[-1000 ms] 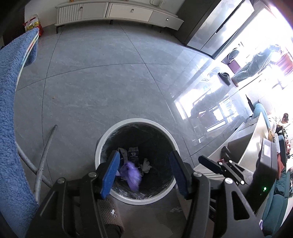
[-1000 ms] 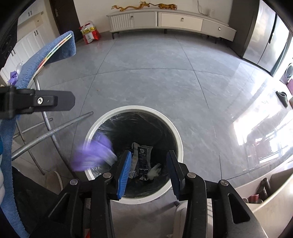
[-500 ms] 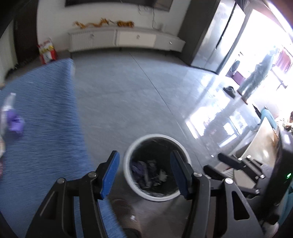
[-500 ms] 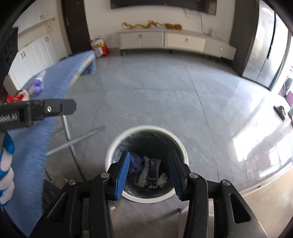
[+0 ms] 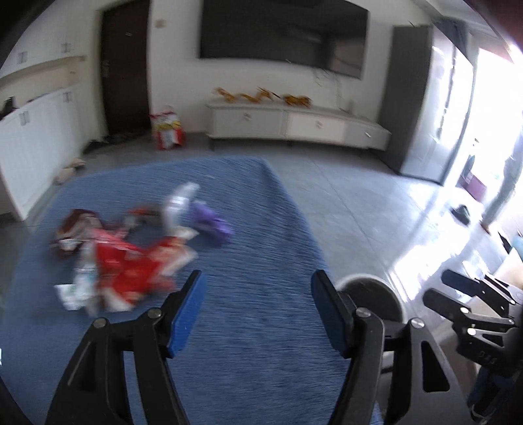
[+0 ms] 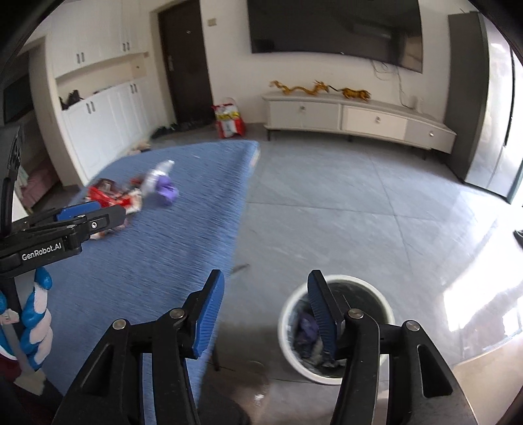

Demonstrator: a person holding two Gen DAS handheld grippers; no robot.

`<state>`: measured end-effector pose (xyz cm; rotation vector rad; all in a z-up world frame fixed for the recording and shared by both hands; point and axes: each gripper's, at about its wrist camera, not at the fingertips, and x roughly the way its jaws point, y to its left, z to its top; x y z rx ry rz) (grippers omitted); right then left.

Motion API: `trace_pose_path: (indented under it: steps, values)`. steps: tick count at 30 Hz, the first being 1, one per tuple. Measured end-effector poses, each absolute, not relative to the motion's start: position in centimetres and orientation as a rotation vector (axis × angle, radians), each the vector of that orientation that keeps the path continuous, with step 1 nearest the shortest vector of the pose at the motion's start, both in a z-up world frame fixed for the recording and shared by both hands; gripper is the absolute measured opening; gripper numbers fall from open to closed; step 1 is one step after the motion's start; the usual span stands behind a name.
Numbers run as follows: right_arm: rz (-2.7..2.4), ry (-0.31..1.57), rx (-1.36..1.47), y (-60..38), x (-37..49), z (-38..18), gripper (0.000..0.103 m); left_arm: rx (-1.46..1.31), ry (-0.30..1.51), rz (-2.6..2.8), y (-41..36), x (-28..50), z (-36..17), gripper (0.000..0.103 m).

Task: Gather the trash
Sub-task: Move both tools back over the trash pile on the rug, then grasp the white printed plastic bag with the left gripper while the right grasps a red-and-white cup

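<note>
- The left tool (image 5: 256, 310) hangs over the blue-covered worktop (image 5: 261, 343); its jaws are opening, fairly wide, with nothing between them.
- Ahead of it and to its left lies the trash heap (image 5: 124, 261): red wrappers, white scraps, a clear plastic bottle (image 5: 179, 199) and a purple crumpled piece (image 5: 210, 222) at the far edge. The blur keeps me from counting the pieces.
- The right tool (image 6: 266, 310) is past the worktop's edge, above the grey tiled floor (image 6: 359, 202). Its jaws are opening too and carry nothing.
- One white-rimmed bin (image 6: 336, 330) stands on the floor under the right tool's right finger, with purple and pale trash already inside.
- Nothing stands between the left tool and the heap.
- Against the far wall: one low white cabinet (image 6: 359, 121), one red bag (image 6: 228, 122) by the dark door, one wall screen (image 6: 333, 29).
- A gloved hand (image 6: 32, 323) grips the left tool's handle.
</note>
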<state>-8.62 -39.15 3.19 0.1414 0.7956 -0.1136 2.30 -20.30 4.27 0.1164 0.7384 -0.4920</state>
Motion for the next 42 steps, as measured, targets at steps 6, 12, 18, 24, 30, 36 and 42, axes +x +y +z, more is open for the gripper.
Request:
trace_pose_path:
  steps: [6, 12, 18, 24, 30, 36, 42]
  values:
    - [-0.068, 0.768, 0.15, -35.2, -7.0, 4.4, 0.054, 0.091, 0.643, -0.375, -14.1, 2.2, 5.9, 0.071]
    - [-0.035, 0.747, 0.147, -31.6, -5.5, 5.4, 0.054, 0.043, 0.602, -0.321, -9.1, 2.3, 6.6, 0.071]
    - [-0.01, 0.755, 0.124, -28.5, -3.9, 5.8, 0.054, -0.001, 0.594, -0.304, -5.7, 2.6, 6.2, 0.071]
    - [0.021, 0.776, 0.089, -25.7, -2.3, 5.7, 0.054, -0.037, 0.61, -0.28, -2.8, 3.2, 5.0, 0.071]
    - [0.063, 0.792, 0.07, -23.2, -0.3, 5.1, 0.054, -0.075, 0.651, -0.245, 0.2, 4.9, 3.2, 0.071]
    - [0.11, 0.822, 0.059, -21.7, 1.7, 3.5, 0.054, -0.126, 0.709, -0.222, 4.0, 6.7, 0.7, 0.071]
    - [0.151, 0.835, 0.085, -21.4, 3.7, 2.4, 0.054, -0.133, 0.753, -0.267, 5.0, 7.7, -1.1, 0.071]
